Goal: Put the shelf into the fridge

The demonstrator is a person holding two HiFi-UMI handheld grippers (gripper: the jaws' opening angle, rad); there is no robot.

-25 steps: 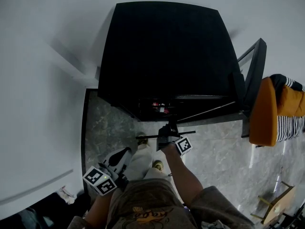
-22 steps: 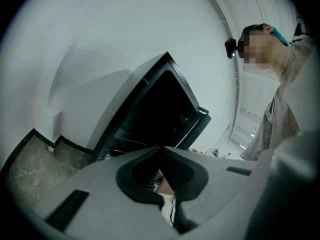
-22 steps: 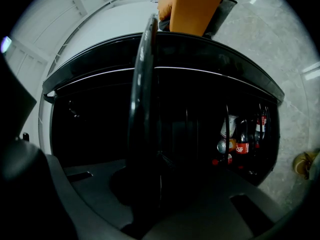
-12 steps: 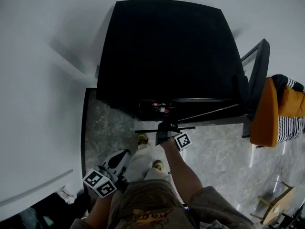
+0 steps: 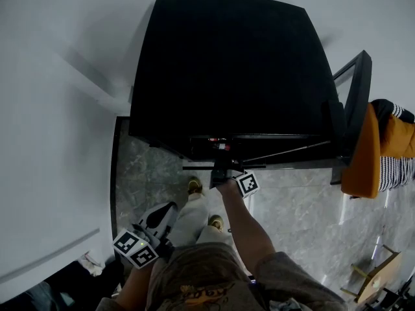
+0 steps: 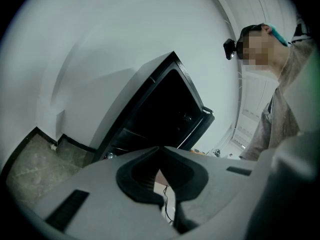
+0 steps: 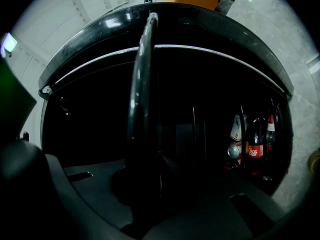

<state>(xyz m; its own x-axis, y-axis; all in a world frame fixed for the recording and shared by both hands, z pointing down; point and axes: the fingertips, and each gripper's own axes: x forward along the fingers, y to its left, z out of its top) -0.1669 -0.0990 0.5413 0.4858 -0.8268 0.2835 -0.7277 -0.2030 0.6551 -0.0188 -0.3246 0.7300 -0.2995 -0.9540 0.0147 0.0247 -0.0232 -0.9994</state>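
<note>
Black rim of the shelf [image 7: 142, 84] sits clamped in the right claw [image 7: 150, 176], running up from the jaws toward 12 o'clock. Beyond it gapes the dark open fridge [image 5: 227, 70], with bottles [image 7: 255, 144] standing inside at 3 o'clock. Seen from the head, the shelf lies level right at the fridge's open front. At 7 o'clock the left claw [image 5: 155, 220] hangs beside the person's leg [image 5: 191, 219], jaws together, holding nothing.
</note>
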